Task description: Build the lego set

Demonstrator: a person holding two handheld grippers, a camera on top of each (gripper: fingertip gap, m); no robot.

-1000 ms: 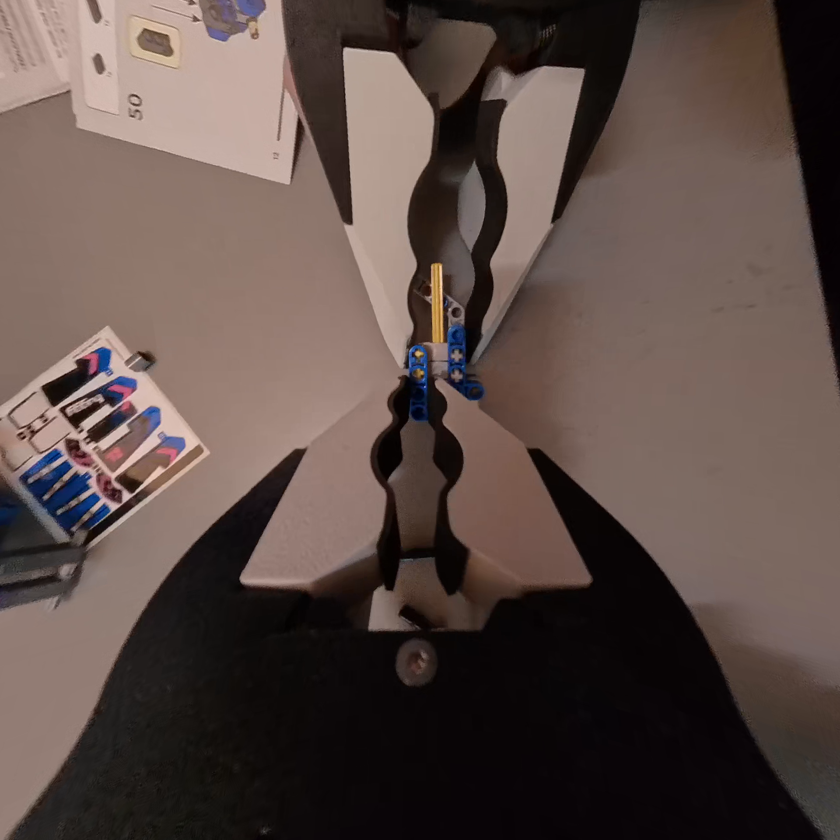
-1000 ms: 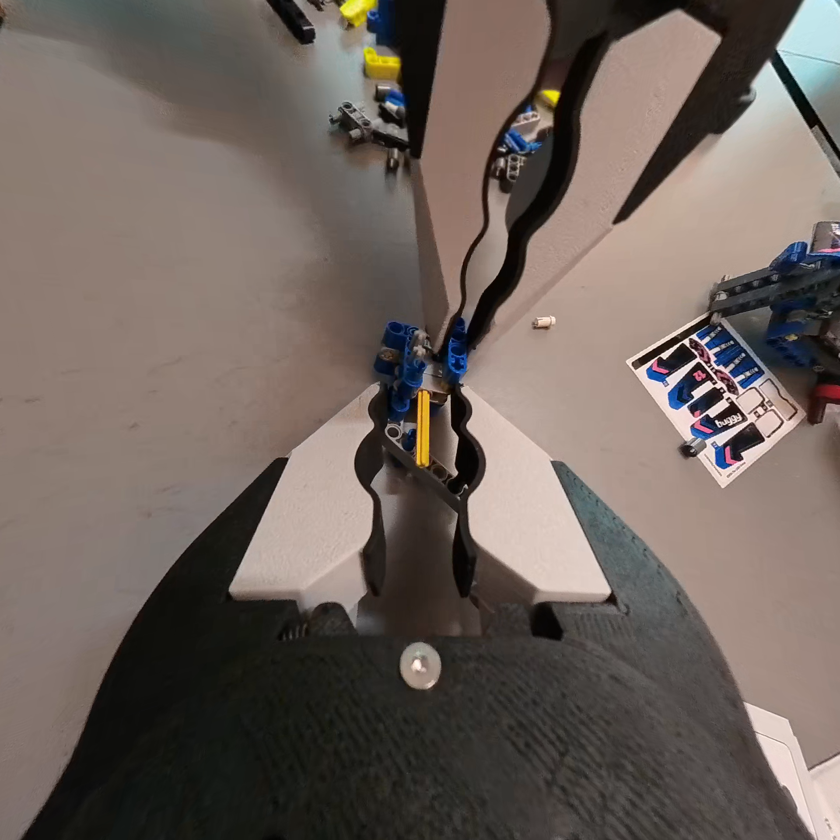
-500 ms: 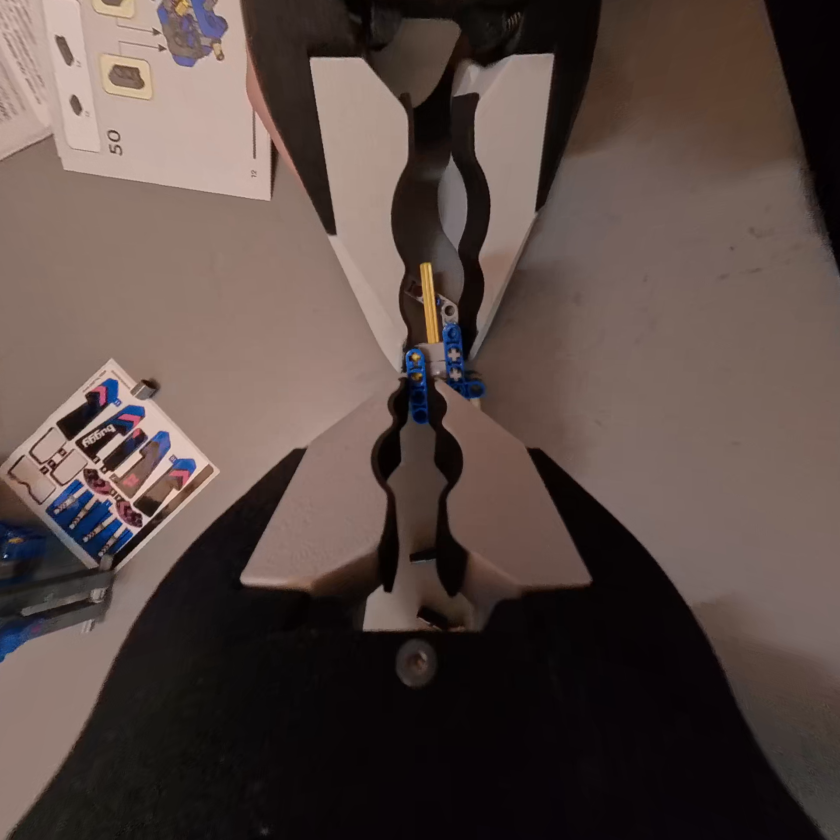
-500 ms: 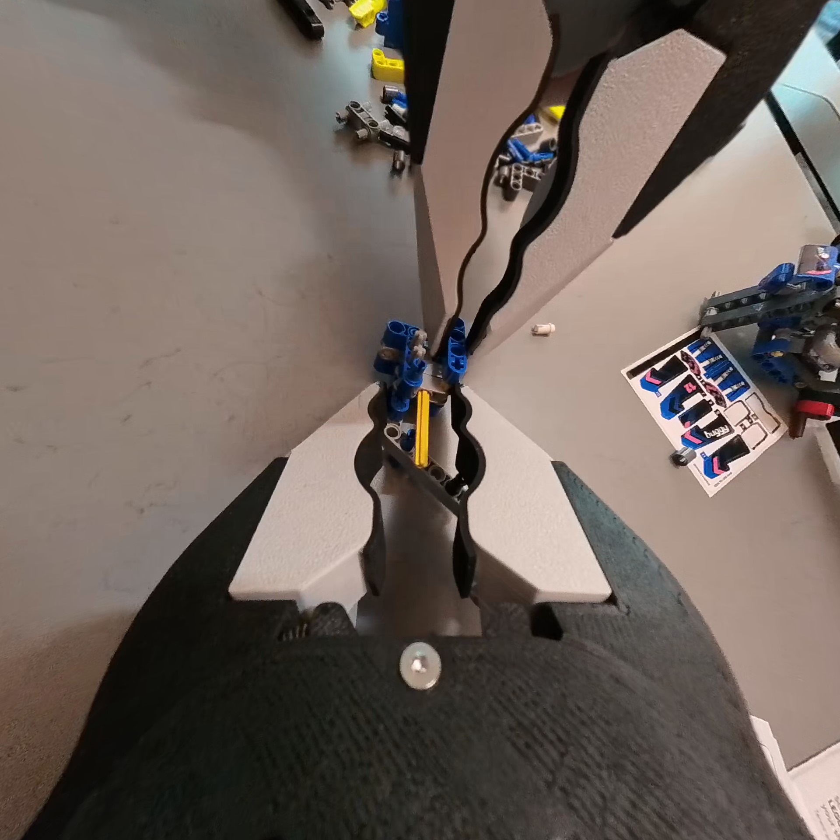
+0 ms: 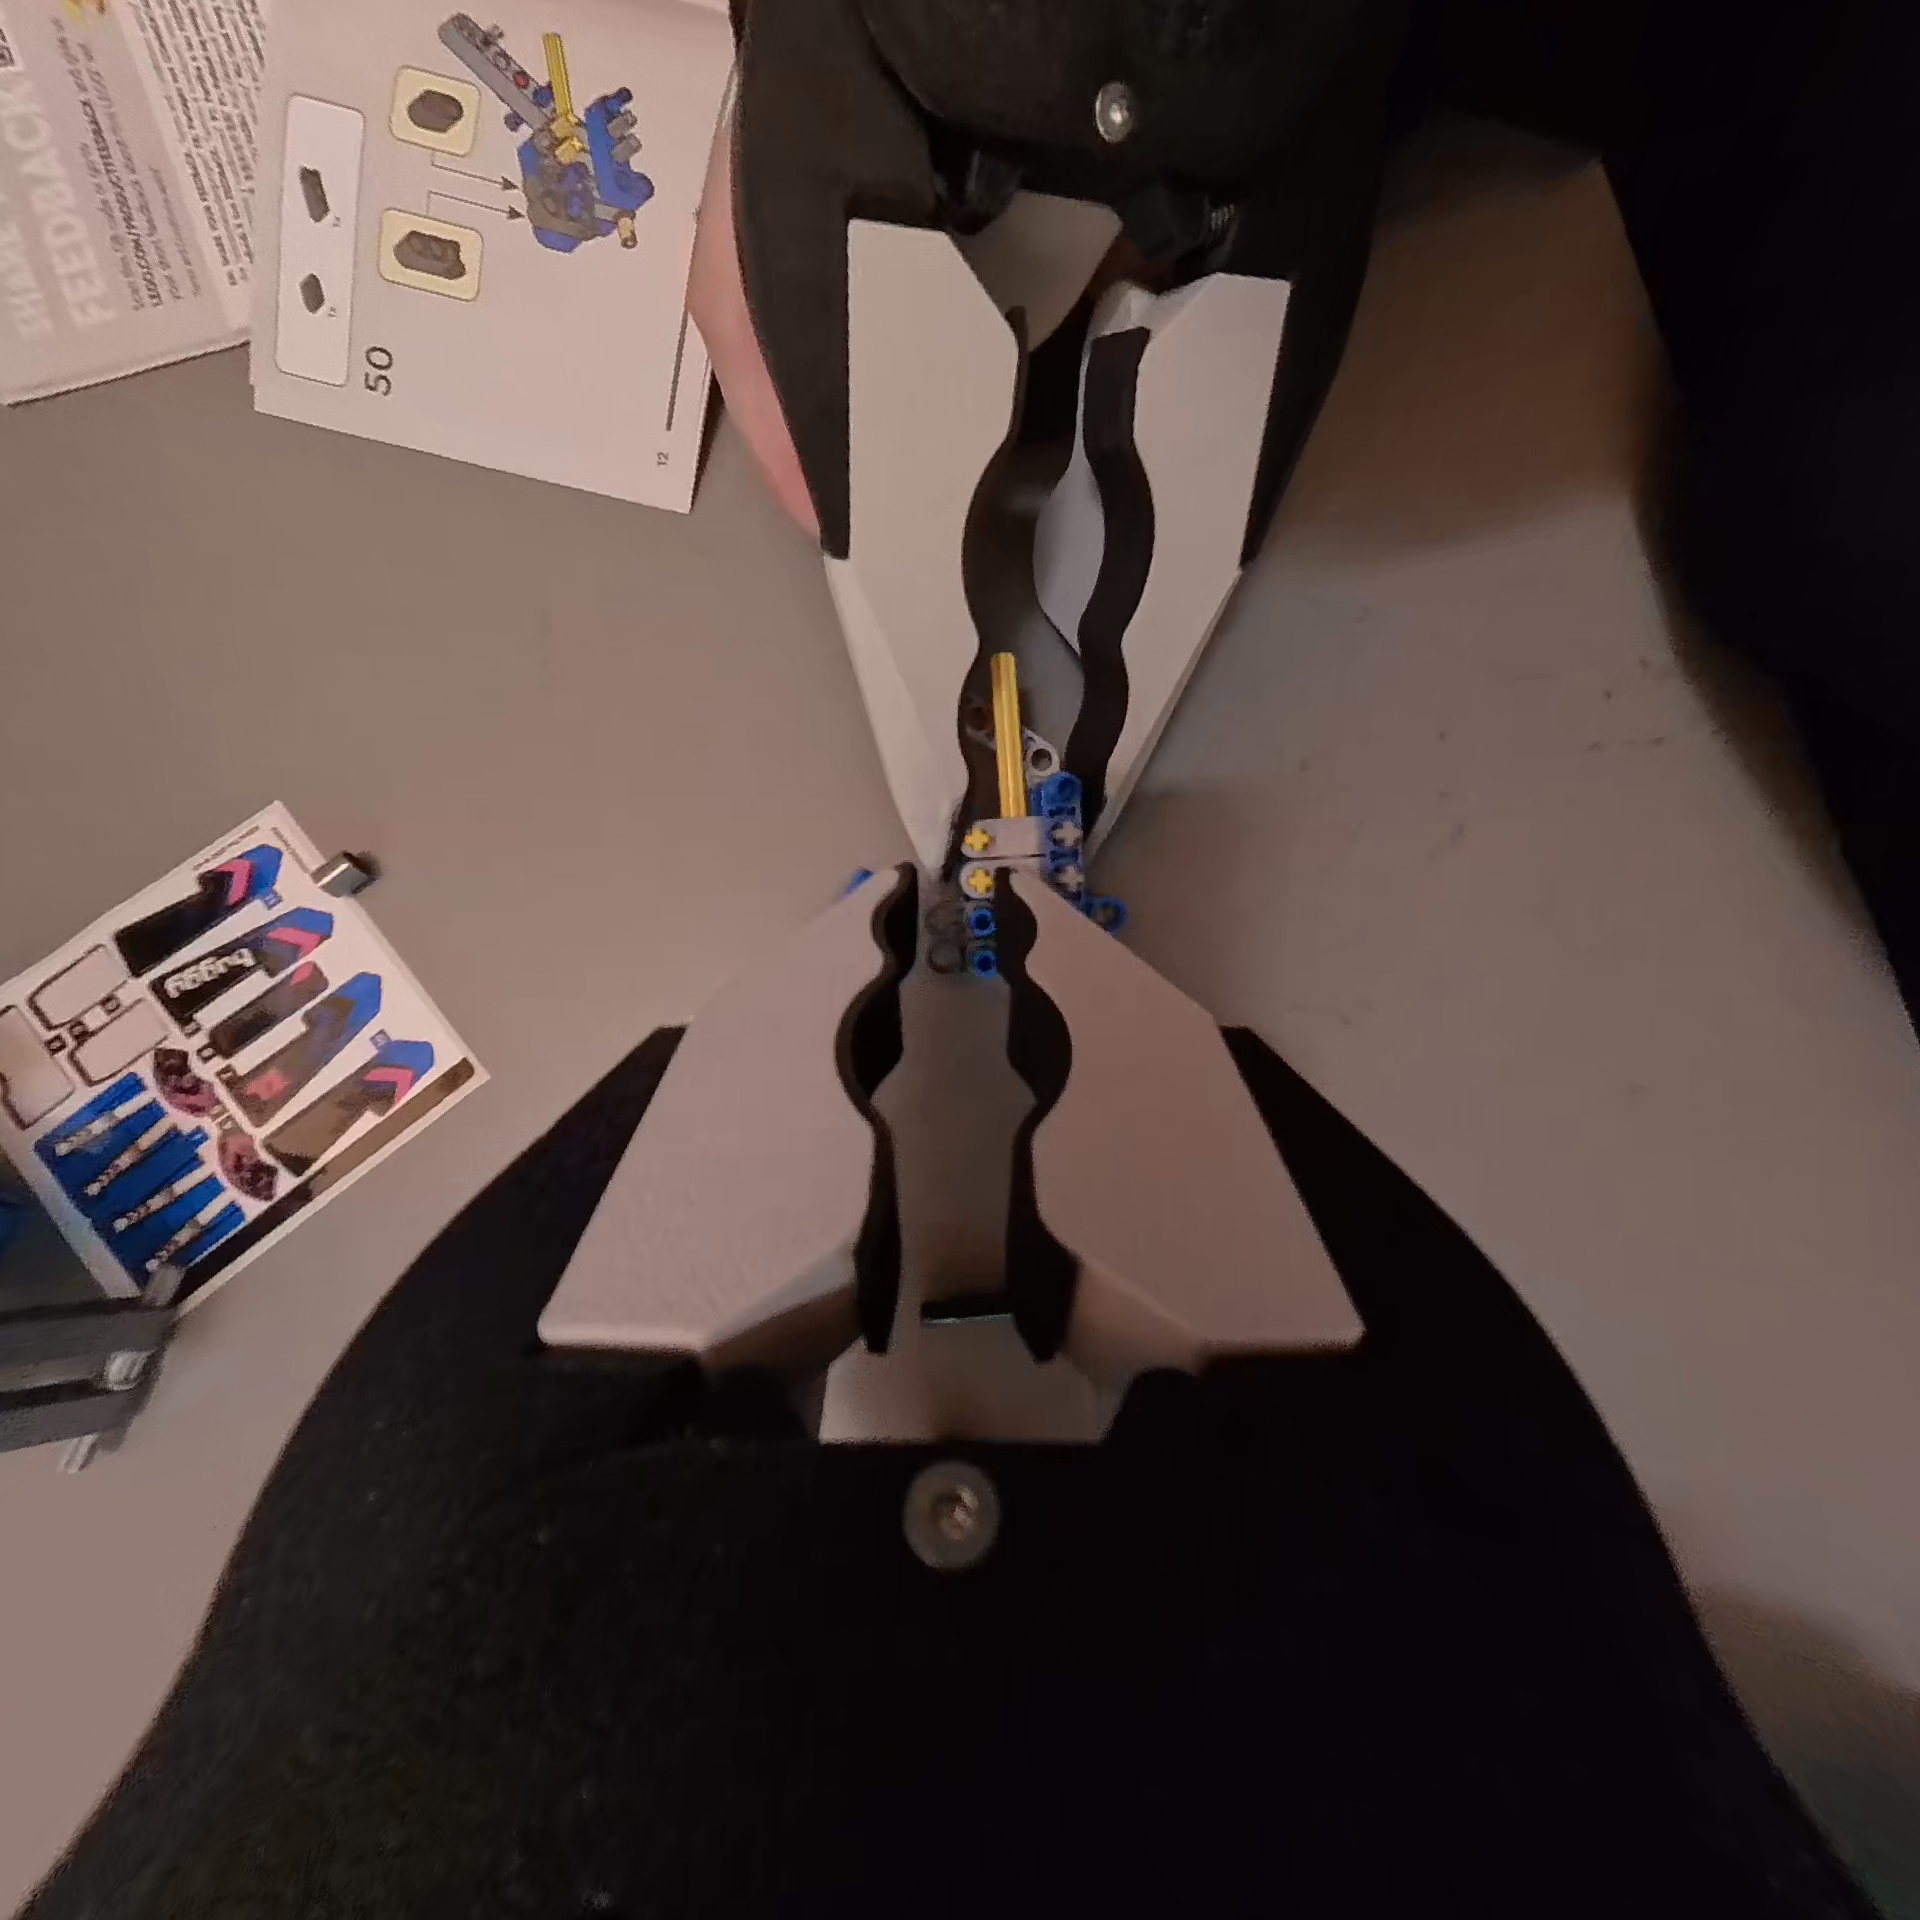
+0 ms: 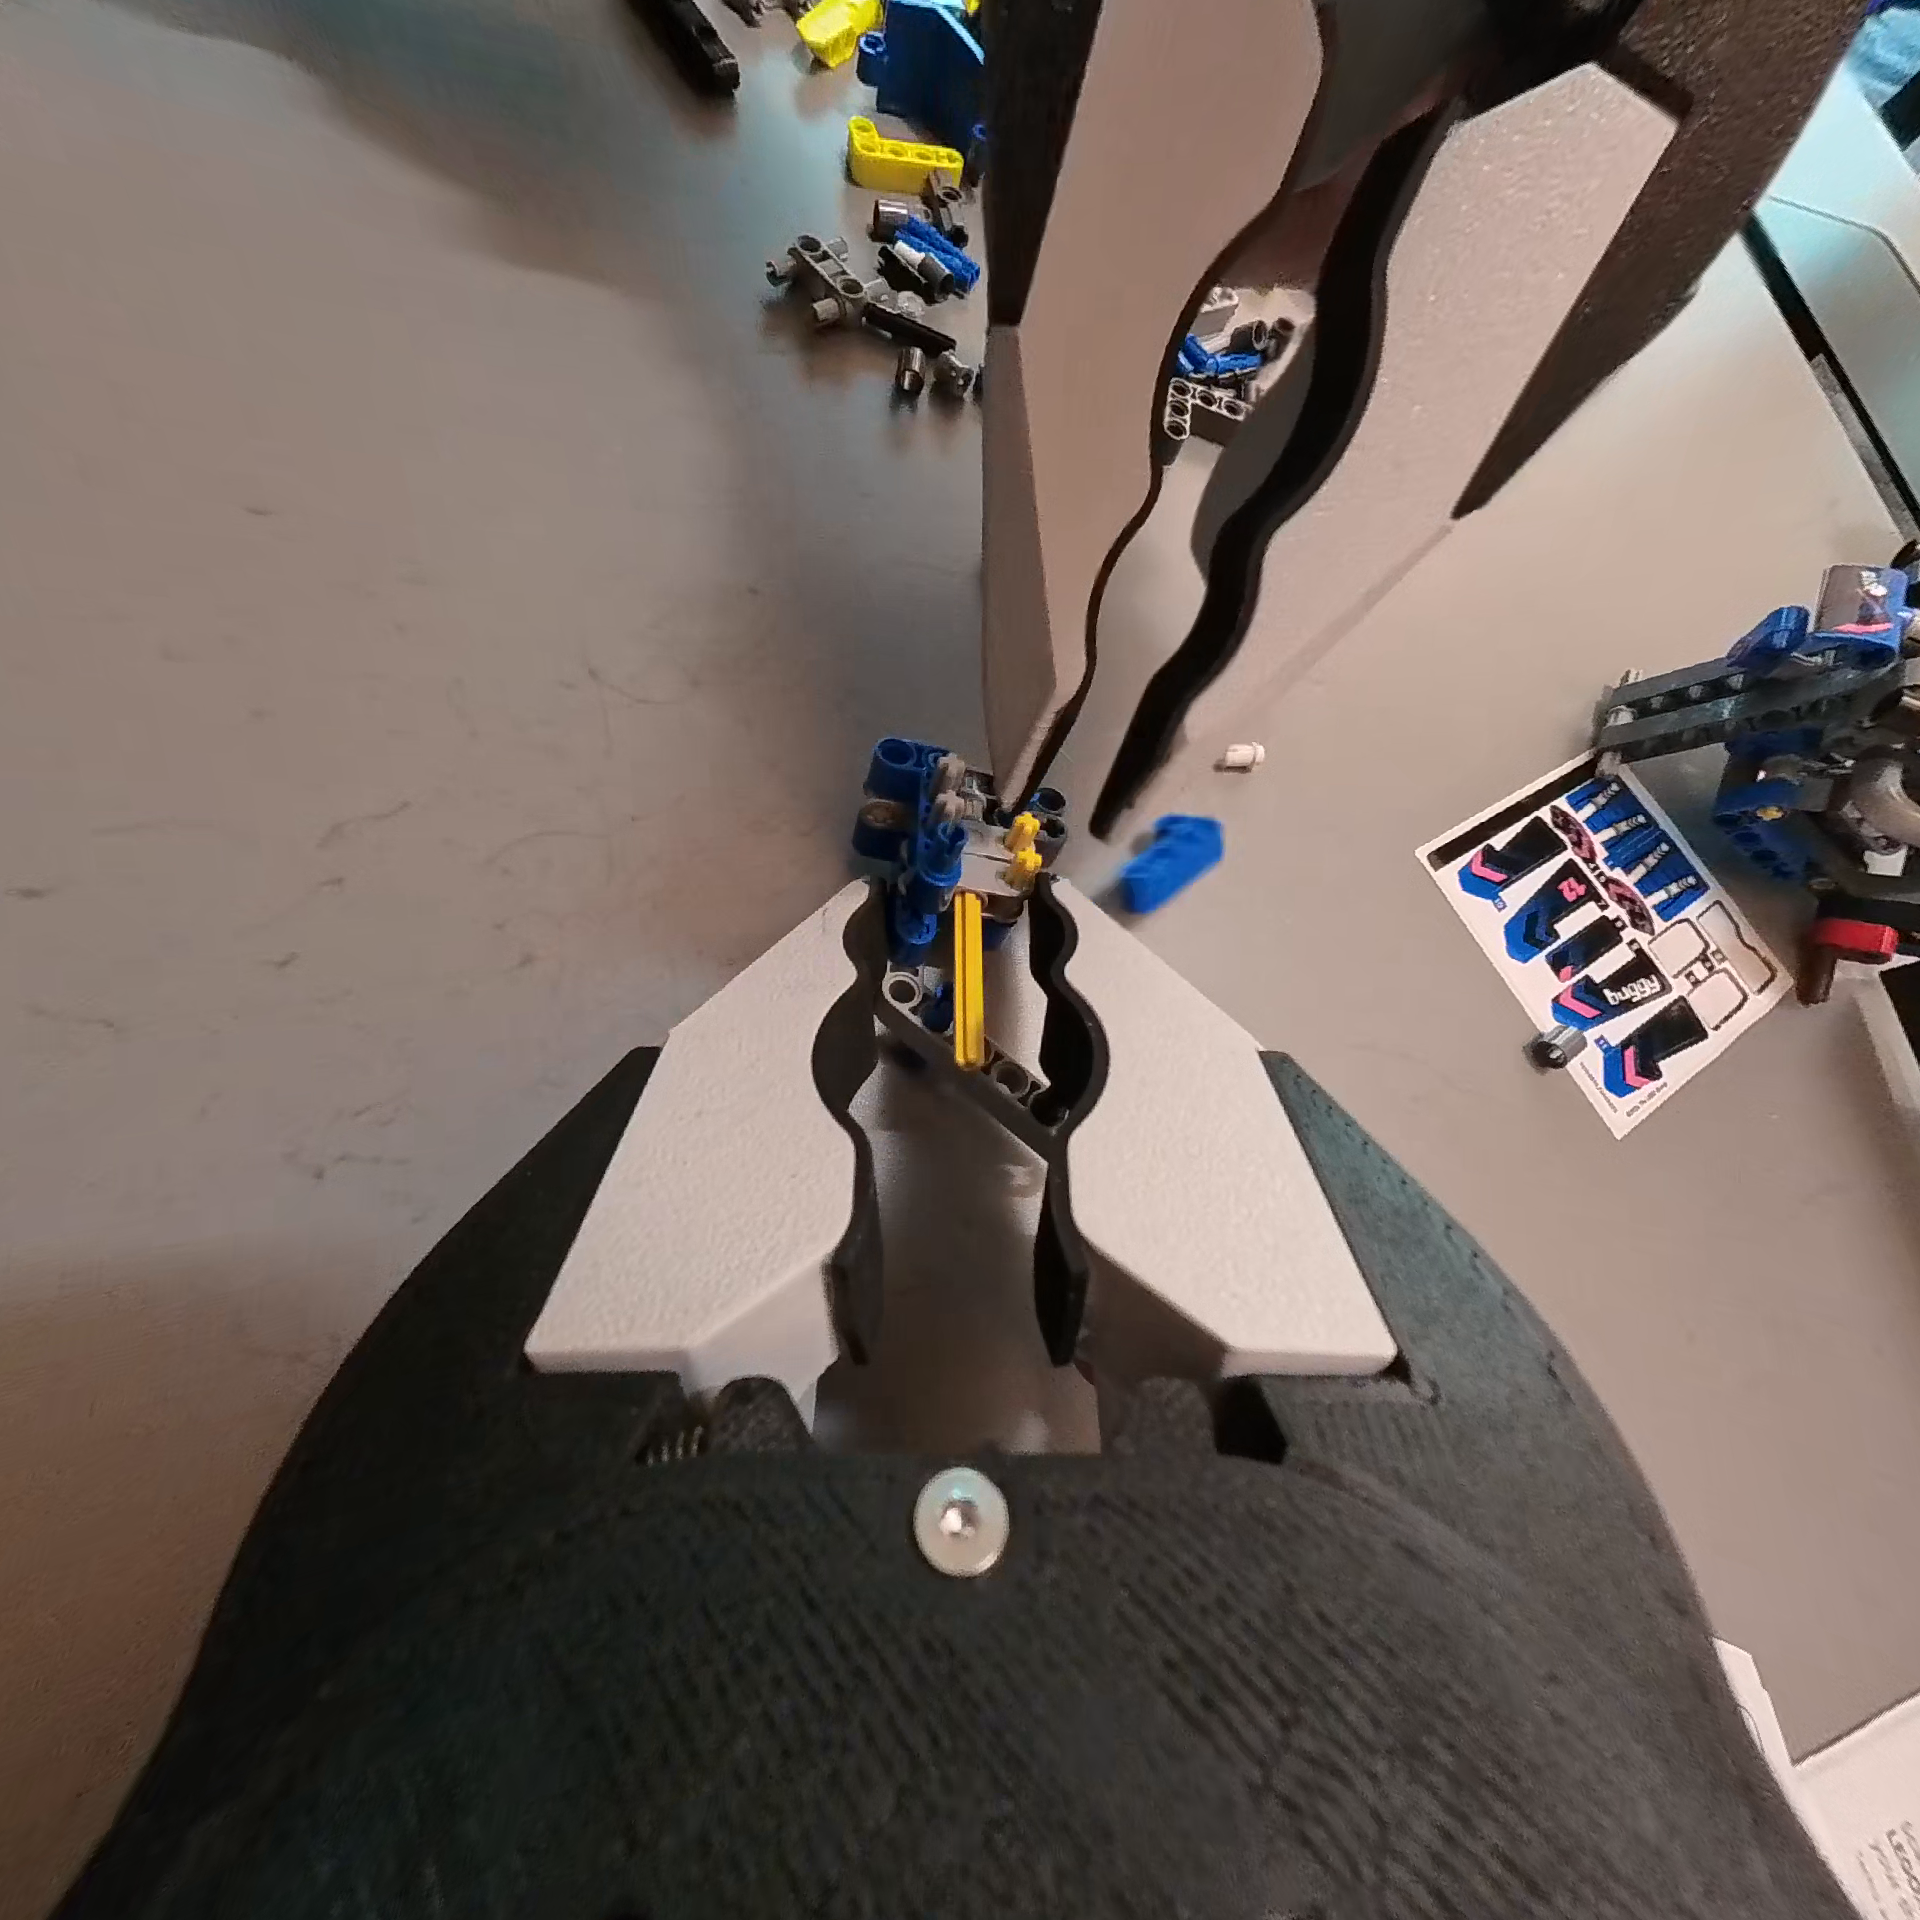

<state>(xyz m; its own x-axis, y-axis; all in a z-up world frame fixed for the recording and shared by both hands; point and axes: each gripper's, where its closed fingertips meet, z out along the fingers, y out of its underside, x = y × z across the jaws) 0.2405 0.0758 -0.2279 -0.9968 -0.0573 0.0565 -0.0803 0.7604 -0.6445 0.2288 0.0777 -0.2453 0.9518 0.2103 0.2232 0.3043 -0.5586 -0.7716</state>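
Note:
My right gripper (image 6: 956, 894) is shut on a small lego assembly (image 6: 920, 831) of blue and grey parts, with a yellow axle (image 6: 968, 977) lying between its jaws. The assembly (image 5: 1023, 831) also shows in the left wrist view, where the right gripper (image 5: 1023, 847) comes down from the top. My left gripper (image 5: 956, 883) faces it tip to tip. Its jaws are a little apart, astride the assembly's end, and hold nothing. In the right wrist view the left gripper (image 6: 1049, 810) shows the same gap. A loose blue piece (image 6: 1169, 862) lies on the grey table beside the tips.
A sticker sheet (image 6: 1600, 935) and a partly built blue model (image 6: 1787, 748) lie at the right. Loose pieces (image 6: 894, 249) are heaped at the far side. A small white pin (image 6: 1242, 753) lies near the tips. An open instruction booklet (image 5: 468, 260) lies at the upper left. Both grippers' tips are close together, under 4 cm apart.
My left gripper's jaws have opened a little, and the blue piece they held now lies on the table. My right gripper still holds the assembly.

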